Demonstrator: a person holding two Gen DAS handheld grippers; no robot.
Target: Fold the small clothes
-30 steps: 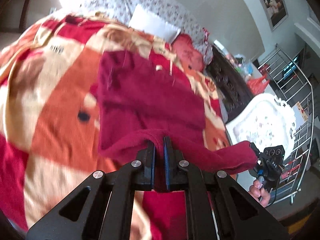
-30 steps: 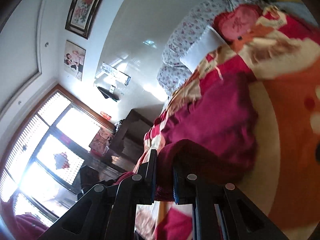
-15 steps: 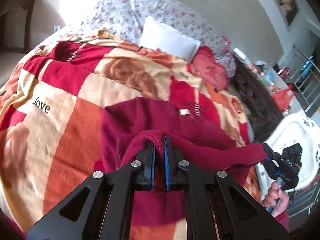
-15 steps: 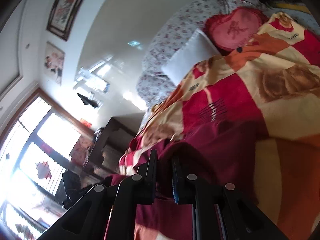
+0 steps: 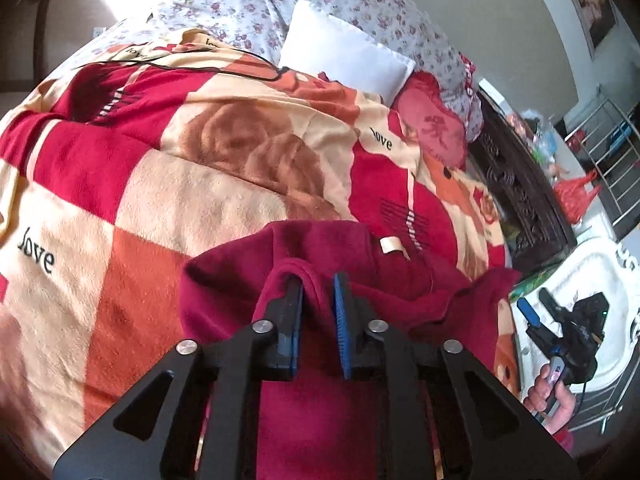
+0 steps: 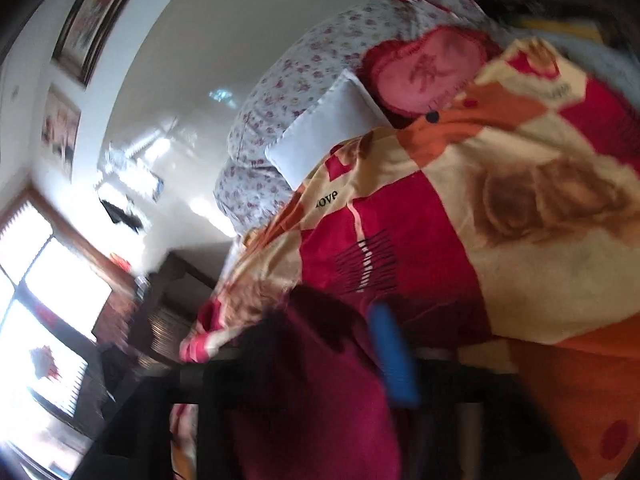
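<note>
Both jaws just opening: left gripper cracked slightly, fold of dark red fleece garment draped loose over one pad; right gripper wide, holding nothing. Garment's folded edge runs crosswise between them on checked red-orange blanket, nearer left.

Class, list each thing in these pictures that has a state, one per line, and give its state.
Dark red garment: lying on the blanket, folded over on itself, a fold draped on one left finger.
Left gripper: jaws just opening, a small gap, no longer pinching the garment.
Right gripper: jaws just opening, wide apart, clear of the cloth.
Patterned blanket: spread over the bed.
White pillow: propped at the head.
</note>
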